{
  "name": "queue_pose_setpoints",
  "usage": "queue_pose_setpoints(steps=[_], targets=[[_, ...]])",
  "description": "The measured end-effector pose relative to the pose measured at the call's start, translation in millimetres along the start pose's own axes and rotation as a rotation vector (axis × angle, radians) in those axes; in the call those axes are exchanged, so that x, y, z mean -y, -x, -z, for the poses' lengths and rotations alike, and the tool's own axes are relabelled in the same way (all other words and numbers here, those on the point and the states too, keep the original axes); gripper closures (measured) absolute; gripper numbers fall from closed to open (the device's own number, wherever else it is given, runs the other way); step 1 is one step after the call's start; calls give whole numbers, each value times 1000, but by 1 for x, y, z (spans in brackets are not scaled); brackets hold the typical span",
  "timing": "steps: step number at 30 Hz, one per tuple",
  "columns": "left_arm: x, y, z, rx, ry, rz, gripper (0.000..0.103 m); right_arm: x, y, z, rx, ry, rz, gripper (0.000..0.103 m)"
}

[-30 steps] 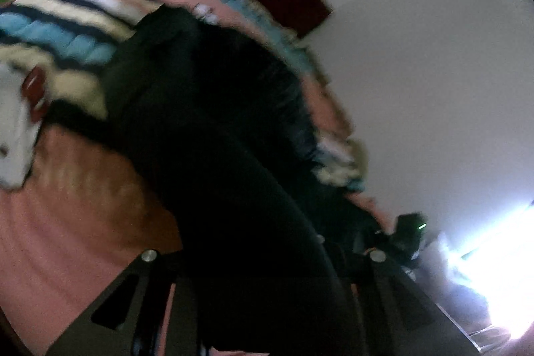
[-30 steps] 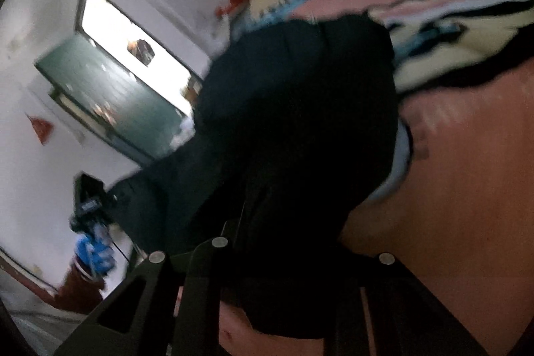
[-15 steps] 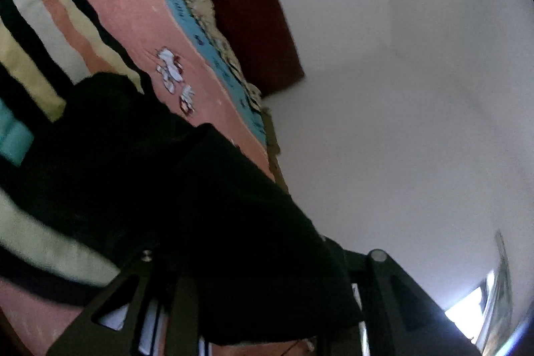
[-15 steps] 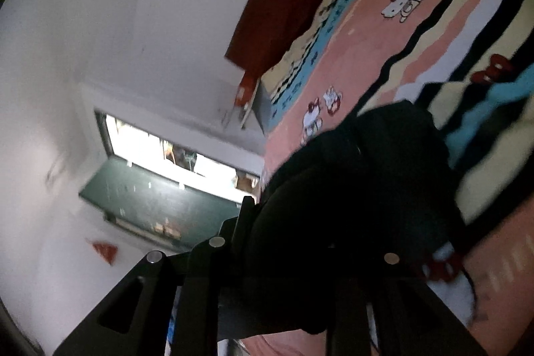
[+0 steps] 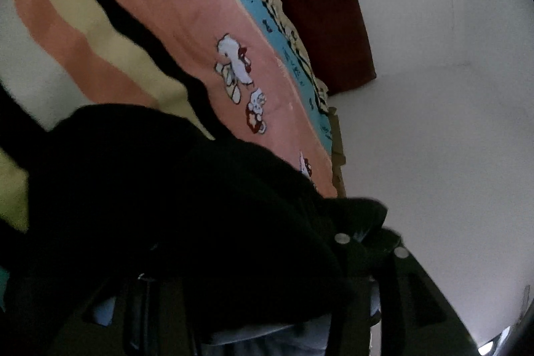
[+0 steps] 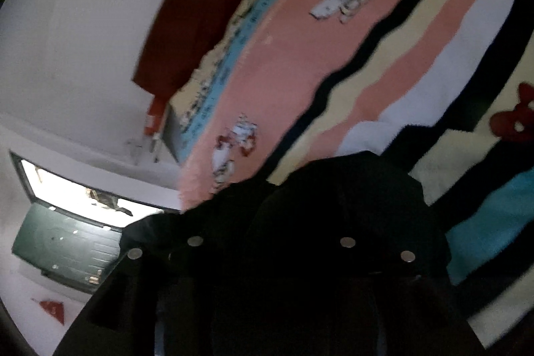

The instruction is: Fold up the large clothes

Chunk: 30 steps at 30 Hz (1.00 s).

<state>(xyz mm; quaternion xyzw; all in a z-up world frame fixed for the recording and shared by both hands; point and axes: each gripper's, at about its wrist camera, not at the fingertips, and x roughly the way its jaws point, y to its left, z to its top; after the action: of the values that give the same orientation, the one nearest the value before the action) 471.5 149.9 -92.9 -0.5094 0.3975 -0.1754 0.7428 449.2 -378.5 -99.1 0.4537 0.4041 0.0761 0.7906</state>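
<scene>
In the left wrist view, my left tool (image 5: 253, 299) is almost buried under a black garment (image 5: 173, 199), which drapes over both fingers and bunches up in front of them. The cloth appears pinched between the fingers, and it hangs above a bed covered by a striped blanket (image 5: 187, 22) in pink, cream, black and blue with cartoon figures. A dark red headboard (image 5: 320, 9) stands against the white wall (image 5: 434, 122) beyond the bed.

In the right wrist view, my right tool (image 6: 270, 296) is likewise swallowed by the black garment (image 6: 347, 206), apparently clamped on a fold of it, with cloth heaped over the fingers. The striped blanket (image 6: 333, 32) lies behind it, the headboard (image 6: 207, 9) at its far end. A bright window (image 6: 76, 192) shows at lower left.
</scene>
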Motion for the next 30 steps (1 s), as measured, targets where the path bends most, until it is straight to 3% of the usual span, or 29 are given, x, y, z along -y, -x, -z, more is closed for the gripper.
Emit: queue_pose_setpoints(steps=[6,8,11,13,15,24,30], targets=[[-19,-9,-2,12,38,43,63,12,-35,-7,-10,-12,-9,57],[-21,-6,-5,6,78,73,59,15,-33,-7,-10,-17,-19,51],[-15,19,-4,45,142,176,40,13,-26,-8,-3,-29,-36,39],[-8,42,-4,84,175,230,38,11,-17,-10,13,-33,-53,30],[0,54,-8,96,175,244,38,6,-5,-12,34,-28,-64,27],[50,138,-6,175,51,147,38,-37,74,-6,116,58,-68,25],[99,184,18,171,-122,-6,38,-83,110,20,120,220,0,21]])
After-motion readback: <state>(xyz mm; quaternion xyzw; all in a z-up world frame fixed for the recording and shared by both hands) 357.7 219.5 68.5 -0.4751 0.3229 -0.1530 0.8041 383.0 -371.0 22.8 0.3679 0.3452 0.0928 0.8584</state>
